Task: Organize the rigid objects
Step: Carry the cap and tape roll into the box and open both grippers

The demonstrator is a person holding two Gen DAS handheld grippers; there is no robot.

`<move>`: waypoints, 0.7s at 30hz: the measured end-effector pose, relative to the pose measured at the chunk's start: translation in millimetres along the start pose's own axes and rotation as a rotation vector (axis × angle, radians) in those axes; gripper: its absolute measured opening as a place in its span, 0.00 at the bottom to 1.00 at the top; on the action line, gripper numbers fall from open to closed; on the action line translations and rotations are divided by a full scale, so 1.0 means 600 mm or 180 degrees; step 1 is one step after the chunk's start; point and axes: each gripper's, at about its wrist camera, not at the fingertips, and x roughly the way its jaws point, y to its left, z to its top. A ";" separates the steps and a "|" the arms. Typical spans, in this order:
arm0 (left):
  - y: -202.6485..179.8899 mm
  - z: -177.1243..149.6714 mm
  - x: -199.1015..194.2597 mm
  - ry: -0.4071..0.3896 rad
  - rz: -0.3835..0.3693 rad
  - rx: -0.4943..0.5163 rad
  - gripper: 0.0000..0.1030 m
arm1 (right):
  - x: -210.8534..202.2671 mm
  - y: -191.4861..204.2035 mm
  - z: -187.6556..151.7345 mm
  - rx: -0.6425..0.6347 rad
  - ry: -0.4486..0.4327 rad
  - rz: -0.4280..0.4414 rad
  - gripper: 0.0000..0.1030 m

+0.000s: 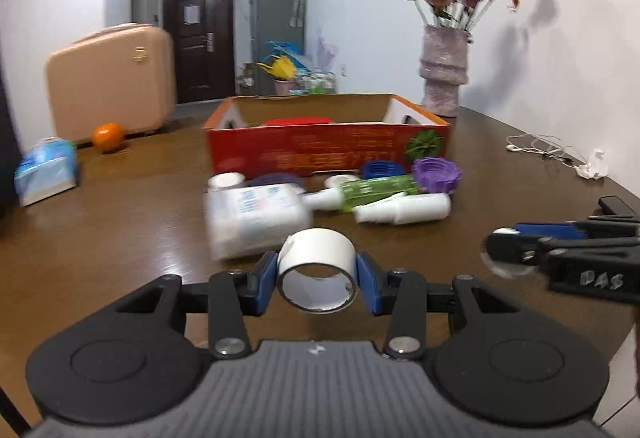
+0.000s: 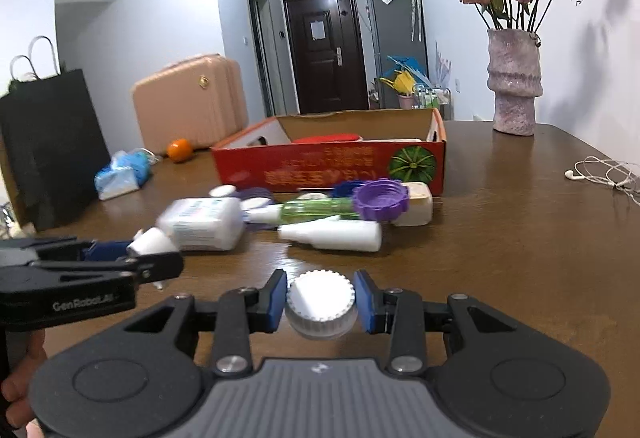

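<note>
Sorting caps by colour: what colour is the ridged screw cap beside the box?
Purple ridged screw cap; clearest in the right wrist view.

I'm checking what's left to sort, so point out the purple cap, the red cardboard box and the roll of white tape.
purple cap [image 2: 382, 200], right wrist view, on its ribbed side.
red cardboard box [image 2: 320, 168], right wrist view, on its printed front wall.
roll of white tape [image 1: 318, 250], left wrist view, on its outer white band.

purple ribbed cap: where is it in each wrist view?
Left wrist: purple ribbed cap right of centre, before the red cardboard box's right end.
Right wrist: purple ribbed cap just right of centre, below the box's watermelon print.
Shared landmark: the red cardboard box.
</note>
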 end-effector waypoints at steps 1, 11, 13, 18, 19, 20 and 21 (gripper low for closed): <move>0.011 -0.003 -0.013 -0.0012 0.0030 -0.0040 0.42 | -0.011 0.007 -0.003 0.0018 -0.0018 0.0014 0.35; 0.065 -0.017 -0.114 -0.0372 0.0038 -0.0274 0.42 | -0.089 0.080 -0.011 -0.0069 -0.0321 -0.0047 0.34; 0.066 -0.017 -0.129 -0.0436 0.0008 -0.0294 0.42 | -0.102 0.091 -0.012 -0.0108 -0.0359 -0.0063 0.34; 0.066 -0.018 -0.138 -0.0488 -0.0035 -0.0316 0.42 | -0.122 0.102 -0.012 -0.0147 -0.0408 -0.0113 0.34; 0.066 -0.016 -0.135 -0.0485 -0.0031 -0.0317 0.42 | -0.123 0.102 -0.012 -0.0153 -0.0410 -0.0121 0.34; 0.065 -0.013 -0.130 -0.0476 -0.0029 -0.0316 0.42 | -0.124 0.101 -0.011 -0.0151 -0.0418 -0.0126 0.34; 0.065 -0.008 -0.124 -0.0472 -0.0034 -0.0308 0.42 | -0.122 0.098 -0.010 -0.0138 -0.0428 -0.0136 0.34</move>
